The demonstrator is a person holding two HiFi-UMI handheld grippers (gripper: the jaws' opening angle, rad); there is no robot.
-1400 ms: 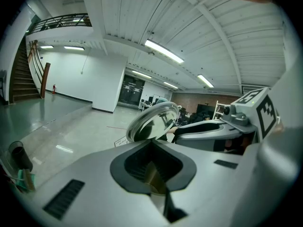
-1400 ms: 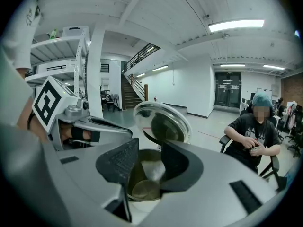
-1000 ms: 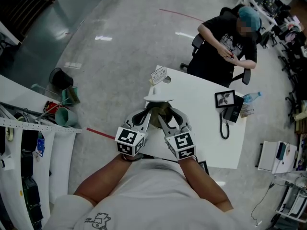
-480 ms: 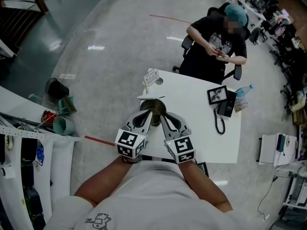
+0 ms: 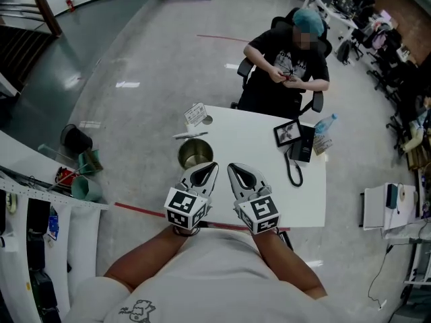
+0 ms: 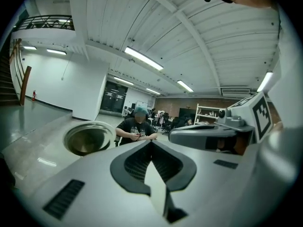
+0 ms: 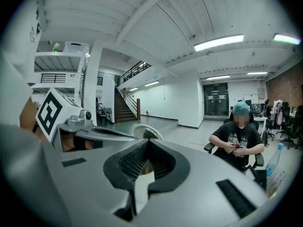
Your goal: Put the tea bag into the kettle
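Observation:
The metal kettle stands open-topped on the white table, just ahead of both grippers. I see no tea bag in any view; the kettle's inside looks brownish. My left gripper is shut with nothing in it, its tips just short of the kettle's near rim. My right gripper is beside it, also shut and empty. In the left gripper view the jaws meet, with the kettle to the left. From the right gripper, the kettle's rim peeks just above the closed jaws.
A thin flat lid-like piece and a small white card lie behind the kettle. A desk phone, a picture frame and a water bottle sit at the table's right. A person sits at the far side.
Both grippers have drawn back from over the kettle toward me, leaving its mouth uncovered. The right jaws, open a second ago, have closed.

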